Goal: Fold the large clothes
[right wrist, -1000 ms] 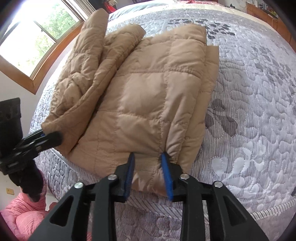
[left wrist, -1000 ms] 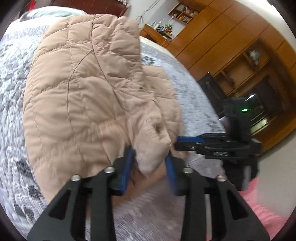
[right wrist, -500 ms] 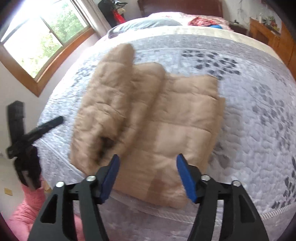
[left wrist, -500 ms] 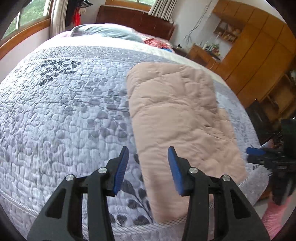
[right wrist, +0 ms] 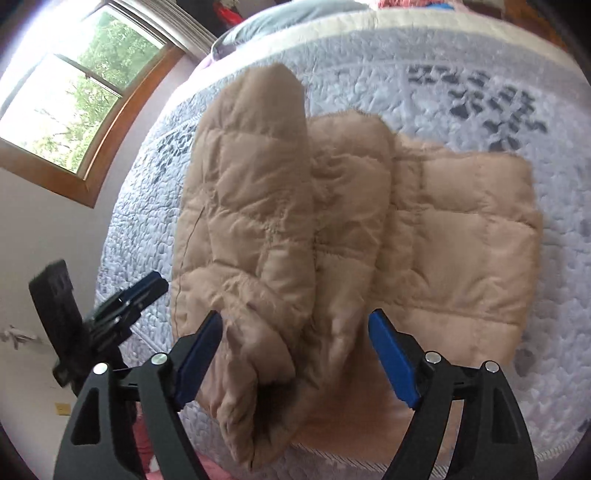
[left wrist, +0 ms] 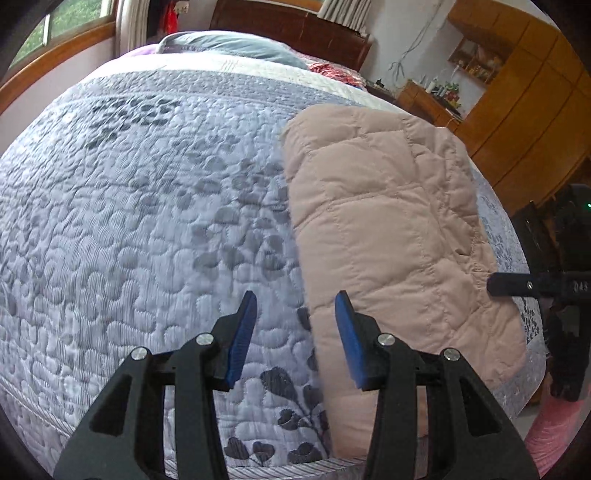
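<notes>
A tan quilted puffer jacket (right wrist: pixel 369 240) lies folded on the bed, near its foot edge; in the left wrist view it (left wrist: pixel 391 221) is a long block at the right. Its sleeves (right wrist: pixel 251 206) lie doubled on top at the left side. My left gripper (left wrist: pixel 295 332) is open and empty, over the quilt just left of the jacket's near corner. My right gripper (right wrist: pixel 295 354) is open wide and empty, above the jacket's near edge and sleeve cuff. Each gripper shows in the other's view: the right one (left wrist: pixel 524 288), the left one (right wrist: pixel 129 299).
The bed carries a grey-white quilted cover (left wrist: pixel 129 221) with a leaf pattern. A pillow (left wrist: pixel 236 46) and dark headboard (left wrist: pixel 288 26) are at the far end. Wooden wardrobes (left wrist: pixel 528 107) stand right, a window (right wrist: pixel 74 103) left. Pink cloth (left wrist: pixel 554 435) shows below the bed's edge.
Both grippers let go of the jacket's near edge, opened and pulled back. The jacket now lies flat on the bed, folded; the left gripper has swung left over the quilt.
</notes>
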